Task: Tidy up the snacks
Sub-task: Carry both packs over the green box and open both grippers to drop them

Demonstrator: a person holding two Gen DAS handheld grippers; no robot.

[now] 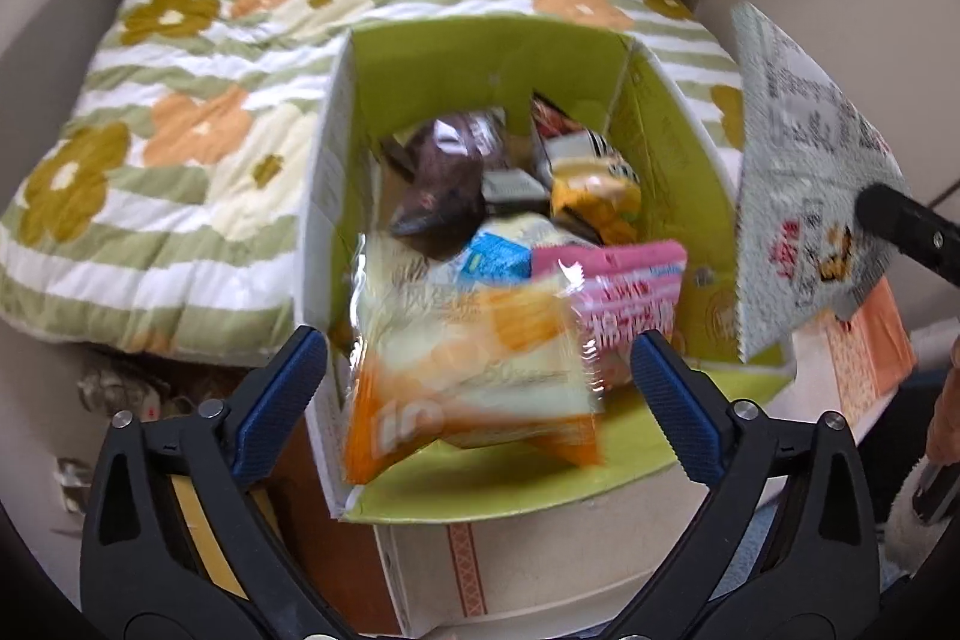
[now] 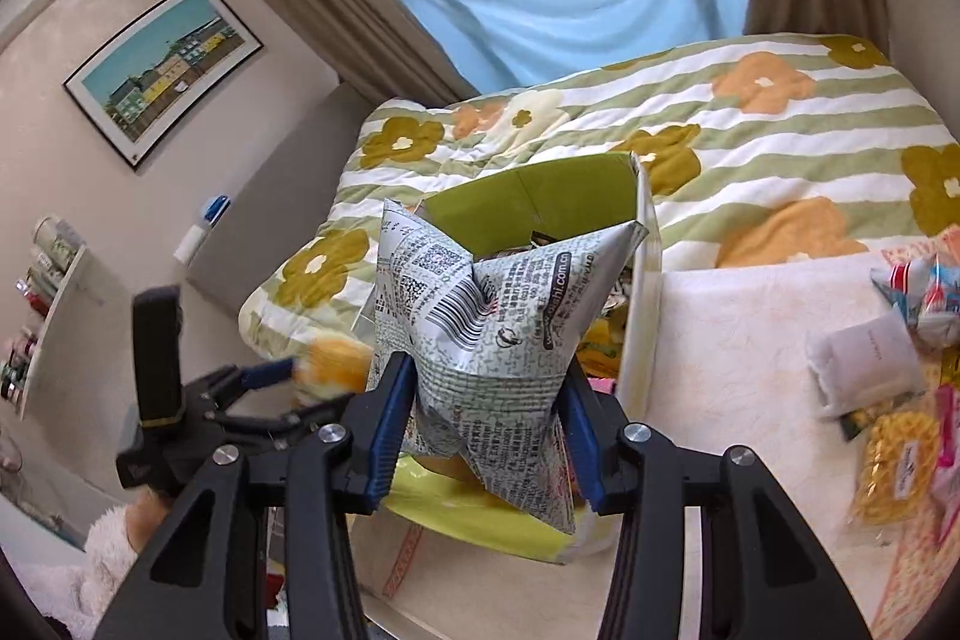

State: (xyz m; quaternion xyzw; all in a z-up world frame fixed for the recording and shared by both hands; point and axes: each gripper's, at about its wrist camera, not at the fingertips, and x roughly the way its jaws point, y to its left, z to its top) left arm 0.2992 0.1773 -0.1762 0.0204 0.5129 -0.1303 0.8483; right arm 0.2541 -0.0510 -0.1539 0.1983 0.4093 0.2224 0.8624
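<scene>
A green-lined cardboard box (image 1: 456,58) stands open on the bed edge and holds several snack packs. My left gripper (image 1: 480,376) is open above its near side; an orange-and-white snack pack (image 1: 474,382) lies blurred between the fingers, over the box. My right gripper (image 2: 489,424) is shut on a grey printed snack bag (image 2: 498,316) and holds it over the box's (image 2: 570,184) right side. That bag also shows in the left wrist view (image 1: 804,184). The left gripper shows in the right wrist view (image 2: 258,382).
A flowered quilt (image 1: 168,148) lies behind and left of the box. More snack packs (image 2: 894,466) and a white packet (image 2: 864,358) lie on a cream cloth (image 2: 738,340) to the right. A wall shelf (image 2: 42,322) is at far left.
</scene>
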